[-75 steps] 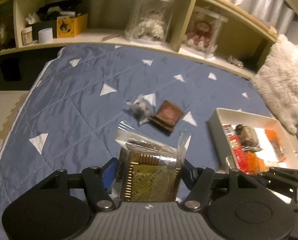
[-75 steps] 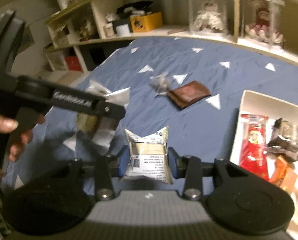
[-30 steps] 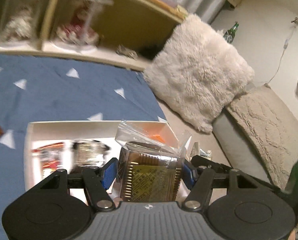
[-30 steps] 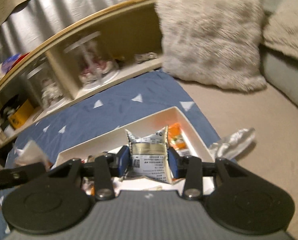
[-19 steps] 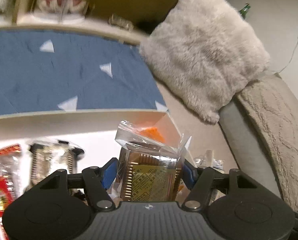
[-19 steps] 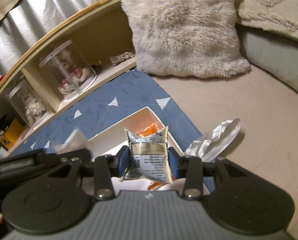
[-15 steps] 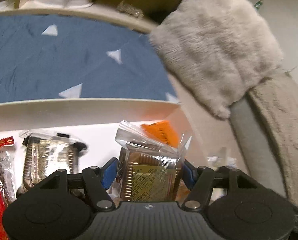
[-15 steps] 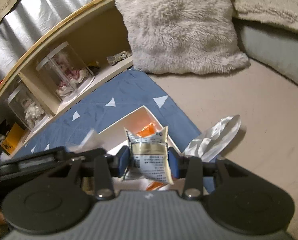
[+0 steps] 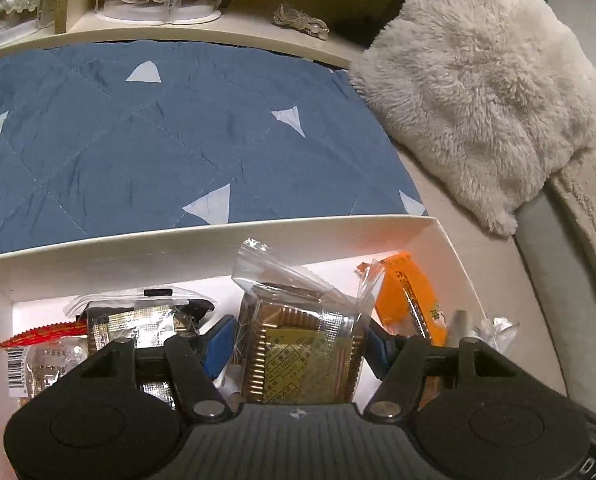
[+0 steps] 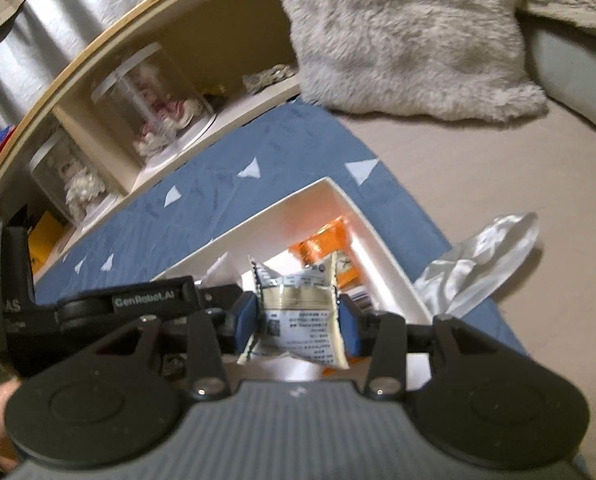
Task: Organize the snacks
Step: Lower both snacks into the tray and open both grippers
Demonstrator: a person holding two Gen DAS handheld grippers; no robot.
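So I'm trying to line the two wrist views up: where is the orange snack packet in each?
Left wrist: the orange snack packet lies in the white box at its right end, right of the left gripper.
Right wrist: the packet shows in the box's far corner, just above the right gripper.
Shared landmark: the fluffy cushion.

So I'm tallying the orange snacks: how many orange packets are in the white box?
1 is clearly visible: an orange packet at the right end of the white box, by its wall. More may be hidden under the hand-held grippers and their snacks.
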